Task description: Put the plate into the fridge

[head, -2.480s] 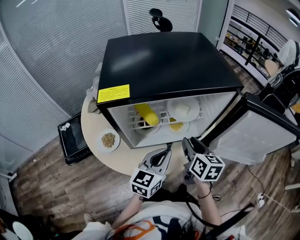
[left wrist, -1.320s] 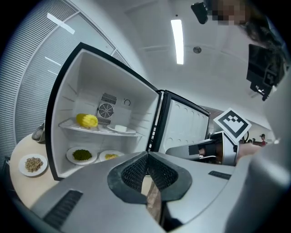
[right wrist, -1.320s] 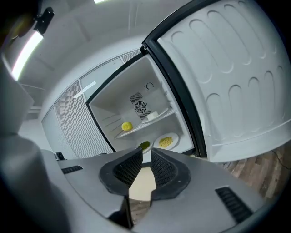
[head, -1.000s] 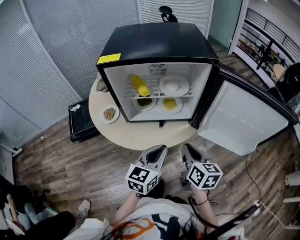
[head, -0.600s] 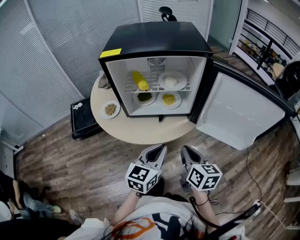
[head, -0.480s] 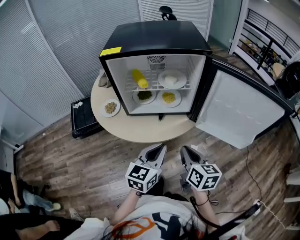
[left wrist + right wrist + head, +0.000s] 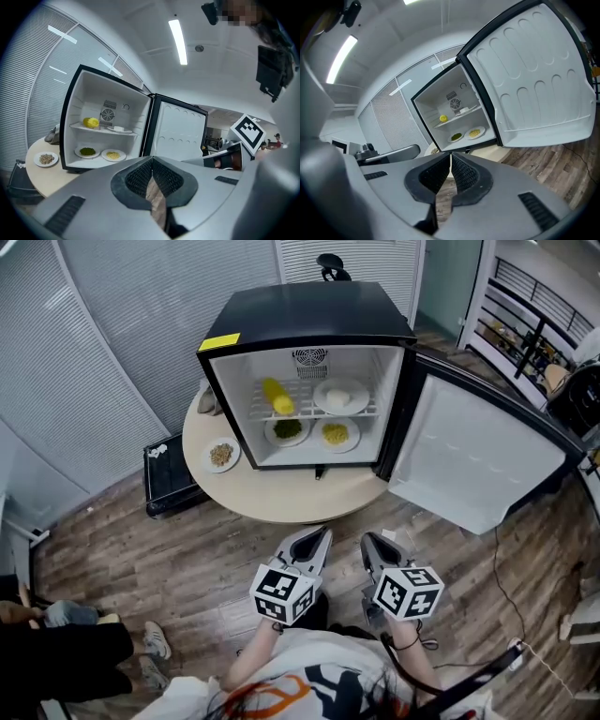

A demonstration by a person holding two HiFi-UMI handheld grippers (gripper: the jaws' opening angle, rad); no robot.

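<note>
Jaws pressed together and empty on both the left gripper (image 7: 152, 160) and right gripper (image 7: 451, 155), well back from the table (image 7: 281, 501) where the plate (image 7: 221, 455) sits beside the open fridge (image 7: 309, 315): pickup not begun, so next means stepping in, spreading jaws and pinching its rim

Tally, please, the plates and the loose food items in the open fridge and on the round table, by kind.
Plates: 4. The white-food plate, green-food plate and yellow-food plate are in the fridge; the brown-grain plate is on the table.
Corn cob: 1, in the fridge.
Total: 5
</note>
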